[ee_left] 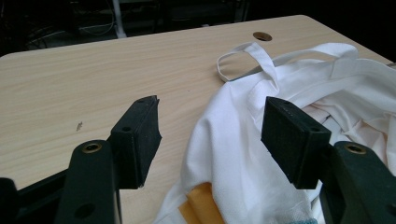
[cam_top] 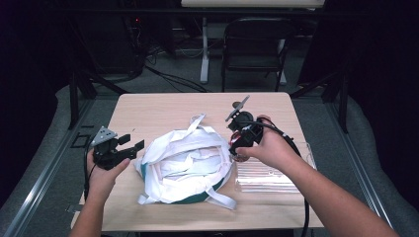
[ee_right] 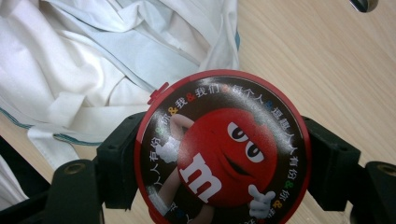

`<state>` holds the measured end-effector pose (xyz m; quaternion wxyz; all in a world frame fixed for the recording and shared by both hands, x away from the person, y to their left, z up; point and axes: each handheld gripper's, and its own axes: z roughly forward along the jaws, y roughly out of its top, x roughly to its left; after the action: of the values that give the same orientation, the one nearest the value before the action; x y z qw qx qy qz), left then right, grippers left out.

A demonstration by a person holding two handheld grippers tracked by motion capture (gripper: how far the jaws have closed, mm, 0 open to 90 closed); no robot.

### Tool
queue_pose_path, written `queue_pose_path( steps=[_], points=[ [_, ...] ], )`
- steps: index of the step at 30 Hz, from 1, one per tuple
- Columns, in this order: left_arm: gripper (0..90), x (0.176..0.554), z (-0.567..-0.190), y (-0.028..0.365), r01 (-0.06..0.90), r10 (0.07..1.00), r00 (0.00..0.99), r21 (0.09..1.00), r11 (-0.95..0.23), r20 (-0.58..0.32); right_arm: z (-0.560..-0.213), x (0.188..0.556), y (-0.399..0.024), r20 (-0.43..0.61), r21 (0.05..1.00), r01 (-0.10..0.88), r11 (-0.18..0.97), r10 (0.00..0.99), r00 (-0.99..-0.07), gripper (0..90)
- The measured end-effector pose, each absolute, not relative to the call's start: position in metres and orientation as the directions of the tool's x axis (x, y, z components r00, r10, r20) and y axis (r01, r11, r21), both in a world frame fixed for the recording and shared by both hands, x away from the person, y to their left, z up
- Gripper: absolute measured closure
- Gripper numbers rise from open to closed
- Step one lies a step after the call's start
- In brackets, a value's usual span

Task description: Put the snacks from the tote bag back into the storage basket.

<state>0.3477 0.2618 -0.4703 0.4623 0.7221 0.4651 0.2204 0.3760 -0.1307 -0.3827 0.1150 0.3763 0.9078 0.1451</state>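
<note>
A: What surrounds the work area?

B: A light wood-grain table [cam_top: 158, 106] with rounded corners. A crumpled white cloth bag [cam_top: 185, 165] lies at its centre, soft and creased, with flat strap handles; one strap loop [ee_left: 243, 58] rests on the bare table top. A green edge shows along the bag's near side, and an orange patch [ee_left: 201, 207] shows under the cloth in the left gripper view. A clear ribbed plastic tray [cam_top: 269, 175] lies just right of the bag. A dark folding chair [cam_top: 254, 49] stands beyond the table.

A: State of the left gripper?

B: The left gripper [cam_top: 129, 148] is held at the bag's left side, jaws apart and empty. In the left gripper view, the bag's cloth lies between and below the two black pads [ee_left: 289, 135].

A: And the right gripper?

B: The right gripper [cam_top: 240, 143] is clamped on a round tin [ee_right: 222, 149], held above the bag's right edge. The tin is a flat disc with a red rim; its glossy dark face carries a red cartoon candy figure and a ring of small printed characters. A small red tab, possibly a clasp, projects from the rim.
</note>
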Motion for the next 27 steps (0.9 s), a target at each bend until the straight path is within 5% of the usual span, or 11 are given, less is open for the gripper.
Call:
queue_pose_path(
  steps=[27],
  points=[
    [37.1,0.348,-0.471,0.262,0.470,0.875,0.471,0.871,-0.143,-0.110,-0.402,0.375,-0.166,-0.078,0.340,0.701,0.627,0.762,-0.643,25.1]
  ],
)
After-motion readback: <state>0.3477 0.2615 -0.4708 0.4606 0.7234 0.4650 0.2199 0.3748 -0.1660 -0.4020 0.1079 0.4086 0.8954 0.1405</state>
